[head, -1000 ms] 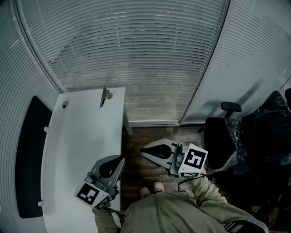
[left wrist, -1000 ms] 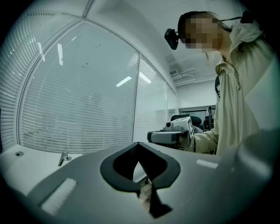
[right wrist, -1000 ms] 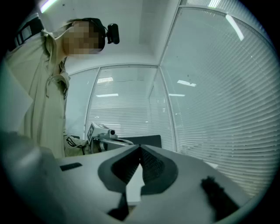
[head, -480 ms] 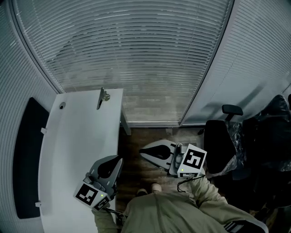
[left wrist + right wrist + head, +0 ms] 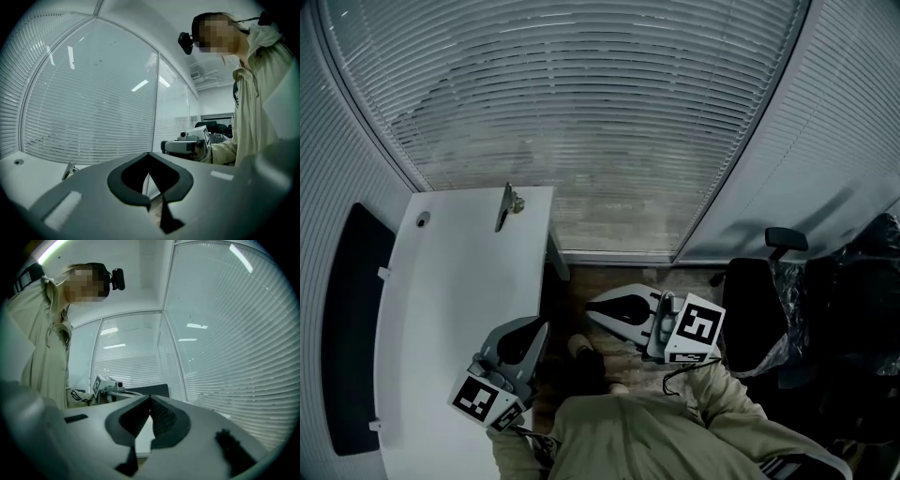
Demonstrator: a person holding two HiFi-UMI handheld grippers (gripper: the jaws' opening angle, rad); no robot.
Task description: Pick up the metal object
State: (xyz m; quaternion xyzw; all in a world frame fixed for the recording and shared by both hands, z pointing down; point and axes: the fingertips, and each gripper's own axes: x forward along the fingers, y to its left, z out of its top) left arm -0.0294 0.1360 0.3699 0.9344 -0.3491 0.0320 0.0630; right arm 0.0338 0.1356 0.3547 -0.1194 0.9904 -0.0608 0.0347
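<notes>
A small metal object [image 5: 506, 203] with a thin blade-like arm lies at the far end of the white table [image 5: 450, 309], close to the blinds. It shows small in the left gripper view [image 5: 69, 170]. My left gripper [image 5: 539, 330] hovers over the table's near right edge, far from the object, jaws shut with nothing between them. My right gripper [image 5: 592, 310] hangs over the floor to the right of the table, jaws shut and empty. Each gripper sees the other: right gripper [image 5: 164, 146], left gripper [image 5: 107, 386].
Window blinds [image 5: 581, 112] close off the far side. A black panel [image 5: 352, 328] runs along the table's left side. A black office chair [image 5: 764, 286] stands at the right. The person's shoe [image 5: 581, 349] is on the wooden floor between the grippers.
The head view has shifted, so table and object sit a little further left and up. A shoe has stepped forward on the floor. Both grippers keep nearly the same place.
</notes>
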